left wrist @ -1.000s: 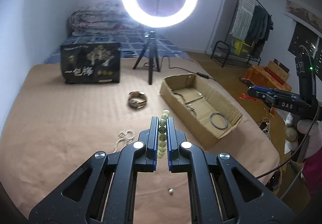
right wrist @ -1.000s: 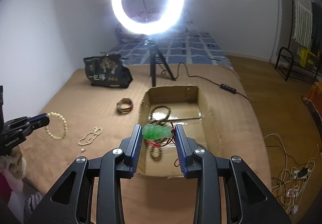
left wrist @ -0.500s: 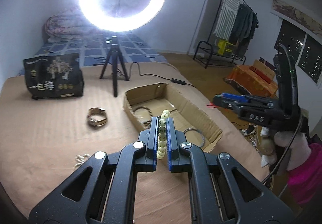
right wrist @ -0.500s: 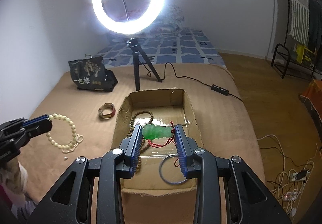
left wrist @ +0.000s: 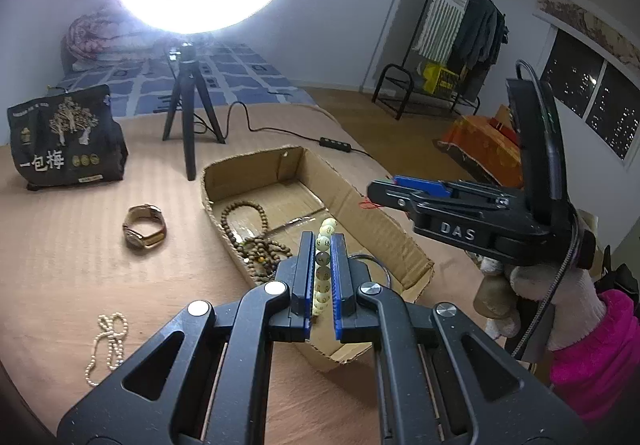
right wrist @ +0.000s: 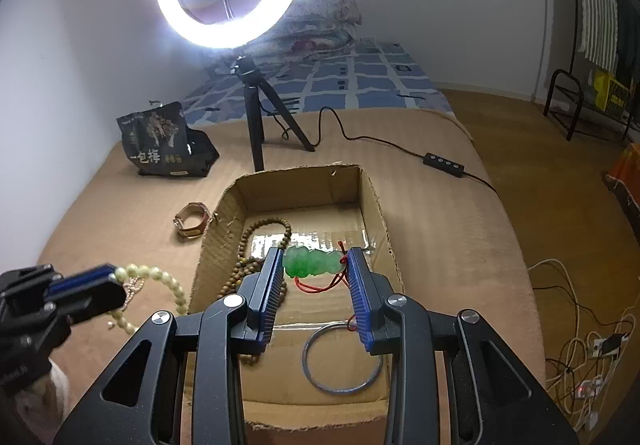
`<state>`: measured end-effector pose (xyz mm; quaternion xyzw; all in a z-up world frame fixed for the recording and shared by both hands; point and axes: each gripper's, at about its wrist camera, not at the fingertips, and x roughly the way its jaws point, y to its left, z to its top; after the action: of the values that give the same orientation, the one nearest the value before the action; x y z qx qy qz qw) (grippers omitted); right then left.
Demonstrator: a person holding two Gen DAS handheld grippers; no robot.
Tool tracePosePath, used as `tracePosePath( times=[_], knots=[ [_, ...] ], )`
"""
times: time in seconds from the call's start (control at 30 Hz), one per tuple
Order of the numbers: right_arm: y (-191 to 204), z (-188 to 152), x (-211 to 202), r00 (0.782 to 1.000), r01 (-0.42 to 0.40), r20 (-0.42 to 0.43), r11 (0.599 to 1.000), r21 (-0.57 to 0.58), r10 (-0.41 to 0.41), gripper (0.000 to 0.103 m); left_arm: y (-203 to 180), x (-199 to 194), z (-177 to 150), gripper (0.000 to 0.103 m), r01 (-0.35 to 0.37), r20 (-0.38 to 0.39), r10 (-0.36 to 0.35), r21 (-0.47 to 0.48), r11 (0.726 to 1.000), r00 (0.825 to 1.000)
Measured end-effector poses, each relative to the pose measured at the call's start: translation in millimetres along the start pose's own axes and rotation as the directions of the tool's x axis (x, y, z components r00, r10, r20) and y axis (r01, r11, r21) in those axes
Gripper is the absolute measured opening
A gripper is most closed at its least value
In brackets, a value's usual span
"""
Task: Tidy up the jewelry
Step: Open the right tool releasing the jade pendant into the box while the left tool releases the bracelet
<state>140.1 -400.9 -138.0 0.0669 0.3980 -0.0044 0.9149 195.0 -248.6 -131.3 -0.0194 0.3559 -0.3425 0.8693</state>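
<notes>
My left gripper (left wrist: 322, 241) is shut on a pale bead bracelet (left wrist: 323, 265) and holds it above the near left edge of the cardboard box (left wrist: 372, 213). It also shows in the right wrist view (right wrist: 84, 285), with the bracelet (right wrist: 160, 277) hanging from it. My right gripper (right wrist: 314, 265) is shut on a green jade pendant (right wrist: 312, 262) with a red cord, above the box (right wrist: 372, 205). The box holds a brown bead necklace (right wrist: 260, 241) and a grey bangle (right wrist: 342, 361).
A watch (left wrist: 144, 231) and a pearl necklace (left wrist: 108, 341) lie on the brown bed cover left of the box. A black bag (left wrist: 64, 137) and a ring light tripod (left wrist: 188, 125) stand behind. Cables lie on the floor at the right (right wrist: 580, 325).
Both grippers have moved toward the box with their loads. The left gripper swung right, over the box's near left edge; the right gripper is closer above the box.
</notes>
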Motion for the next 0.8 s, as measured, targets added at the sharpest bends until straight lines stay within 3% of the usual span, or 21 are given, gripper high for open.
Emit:
tracePosePath(
  times=[0.5,0.57,0.63,0.8],
  knots=[
    [-3,-3,18,0.999,0.018,-0.032,1.000,0.005,-0.018,0.032,-15,16,-5,0.005,0.009,-0.048,-0.007,0.045,0.999,0.999],
    [-2,-3,18,0.999,0.029,-0.033,1.000,0.002,-0.029,0.038,-14,17,-6,0.005,0.000,-0.052,0.002,0.045,0.999,0.999],
    [-1,-4,17,0.999,0.039,-0.029,0.999,-0.001,-0.039,0.057,-12,17,-7,0.005,-0.002,-0.055,0.004,0.040,0.999,0.998],
    [-1,-4,12,0.999,0.046,-0.015,0.999,0.003,-0.046,0.060,-8,11,-8,0.005,-0.013,-0.053,0.014,0.034,0.999,0.999]
  ],
)
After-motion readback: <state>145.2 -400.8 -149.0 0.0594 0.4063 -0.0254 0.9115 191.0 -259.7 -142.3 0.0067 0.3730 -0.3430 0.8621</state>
